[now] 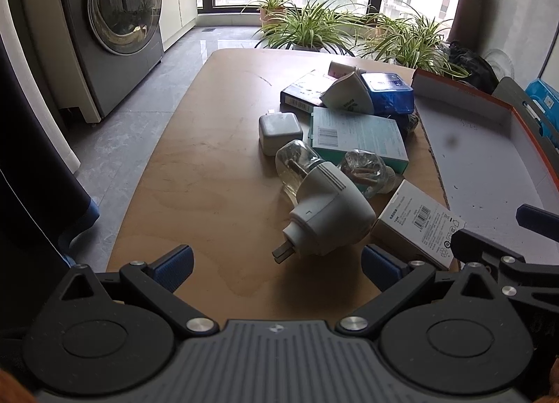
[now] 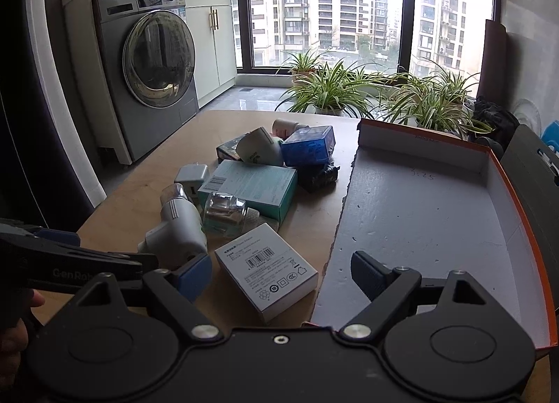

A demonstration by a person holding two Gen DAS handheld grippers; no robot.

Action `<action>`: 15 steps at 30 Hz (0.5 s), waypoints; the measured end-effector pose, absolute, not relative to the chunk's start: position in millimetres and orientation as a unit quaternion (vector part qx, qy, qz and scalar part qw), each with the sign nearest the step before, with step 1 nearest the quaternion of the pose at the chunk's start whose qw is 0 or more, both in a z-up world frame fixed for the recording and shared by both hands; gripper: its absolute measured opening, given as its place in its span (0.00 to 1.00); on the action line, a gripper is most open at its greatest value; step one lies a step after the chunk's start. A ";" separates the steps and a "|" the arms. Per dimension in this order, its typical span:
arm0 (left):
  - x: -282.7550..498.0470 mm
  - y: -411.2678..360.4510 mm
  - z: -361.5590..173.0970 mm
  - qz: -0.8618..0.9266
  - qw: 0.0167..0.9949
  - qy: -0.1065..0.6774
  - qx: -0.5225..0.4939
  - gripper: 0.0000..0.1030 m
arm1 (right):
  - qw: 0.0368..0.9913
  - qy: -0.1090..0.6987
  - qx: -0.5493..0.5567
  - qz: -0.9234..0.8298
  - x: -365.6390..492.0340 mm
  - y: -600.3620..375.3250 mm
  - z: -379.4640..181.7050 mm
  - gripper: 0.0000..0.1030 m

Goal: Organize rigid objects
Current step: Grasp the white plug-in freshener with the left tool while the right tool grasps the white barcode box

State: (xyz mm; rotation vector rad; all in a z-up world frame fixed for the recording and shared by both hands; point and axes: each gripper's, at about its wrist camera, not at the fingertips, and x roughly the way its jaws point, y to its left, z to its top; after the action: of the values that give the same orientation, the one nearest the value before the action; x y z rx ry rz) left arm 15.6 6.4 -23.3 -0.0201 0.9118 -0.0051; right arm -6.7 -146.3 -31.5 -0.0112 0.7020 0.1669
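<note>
Currently both tools spread wide, nothing held: left tool [image 1: 276, 263], right tool [image 2: 281, 275]. White box [image 2: 267, 270] lies on bench [image 1: 209, 165], just left of orange-rimmed tray [image 2: 436, 214]. Box best gripped across narrow sides, lifted clear of rim.

Left tool [image 1: 277, 265] and right tool [image 2: 281, 275] gape wide (angled downward).

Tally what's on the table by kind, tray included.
Boxes: 4: teal box, white box, dark blue box, bright blue box
Plug-in devices: 2: charger, vaporizer
Loose clear bottle: 1
Unclear: 3: grey-white item, pink-white item, black item
Open tray: 1
Total: 11
</note>
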 end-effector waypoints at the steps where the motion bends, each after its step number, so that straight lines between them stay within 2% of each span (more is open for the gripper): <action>1: 16.8 6.6 -24.0 -0.004 0.898 0.441 -0.012 1.00 | 0.935 0.343 -0.005 0.083 -6.4 -146.7 -31.9 0.99; 15: 50.9 -0.6 -47.5 -0.088 0.903 0.419 0.011 1.00 | 0.930 0.354 -0.003 0.097 -0.1 -153.5 -42.2 0.99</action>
State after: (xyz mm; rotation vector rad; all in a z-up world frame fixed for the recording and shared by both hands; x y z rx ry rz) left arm 50.9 -0.6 -47.5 0.0226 0.8669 -0.1819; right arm -0.1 -153.5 -42.2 -0.0063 0.7240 0.1977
